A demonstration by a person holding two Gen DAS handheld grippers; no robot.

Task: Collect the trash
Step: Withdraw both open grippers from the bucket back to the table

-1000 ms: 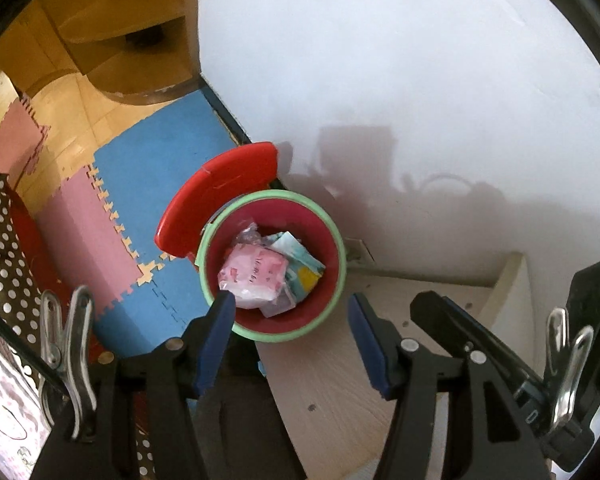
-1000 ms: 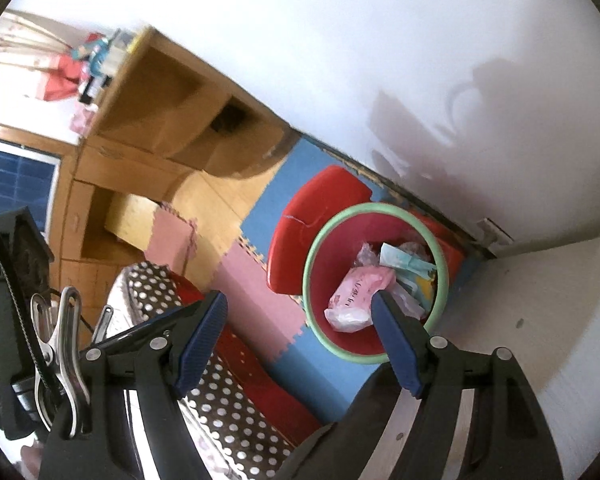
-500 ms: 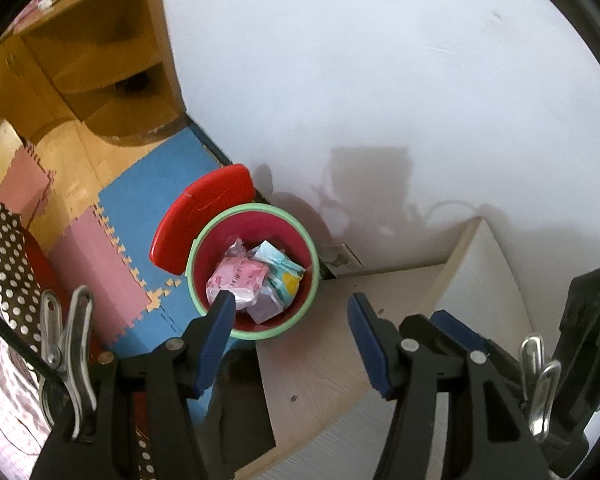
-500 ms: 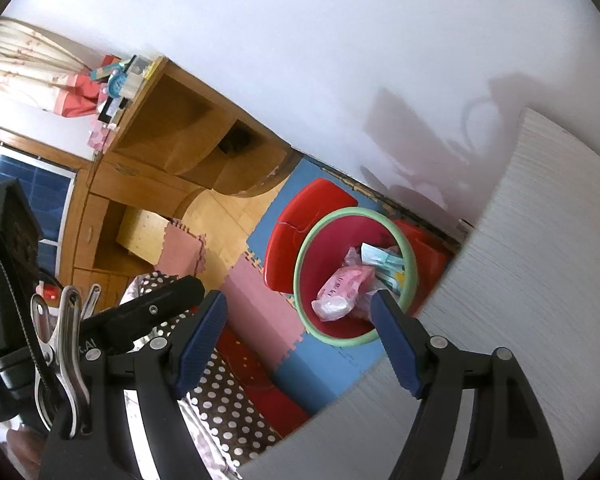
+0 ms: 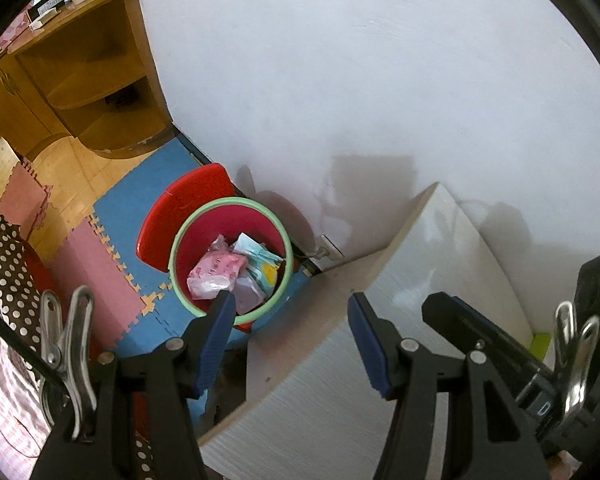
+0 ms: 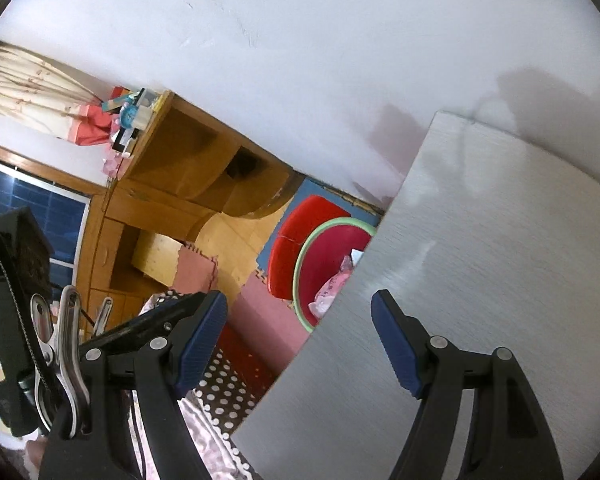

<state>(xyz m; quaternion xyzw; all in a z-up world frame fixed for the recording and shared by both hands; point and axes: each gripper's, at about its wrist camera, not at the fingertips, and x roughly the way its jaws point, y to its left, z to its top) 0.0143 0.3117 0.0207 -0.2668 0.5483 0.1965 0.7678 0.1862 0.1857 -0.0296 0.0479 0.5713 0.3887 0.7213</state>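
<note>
A red bin with a green rim (image 5: 188,236) stands on the floor by the wall, its red lid (image 5: 188,208) tipped open behind it. Inside lie a pink packet (image 5: 216,270) and blue-white wrappers (image 5: 260,258). My left gripper (image 5: 290,320) is open and empty, high above the bin and the white table's edge. My right gripper (image 6: 300,328) is open and empty above the table; in its view the bin (image 6: 320,256) is partly hidden behind the table edge.
A white table (image 5: 420,320) fills the lower right, against a white wall (image 5: 340,80). Blue and pink foam mats (image 5: 100,248) cover the floor. A wooden shelf unit (image 5: 80,80) stands at the far left. A polka-dot cloth (image 5: 8,276) lies at the left.
Both grippers have risen and pulled back from the bin. The bin looks smaller and the white table top now comes into both views. Both grippers stay open and empty.
</note>
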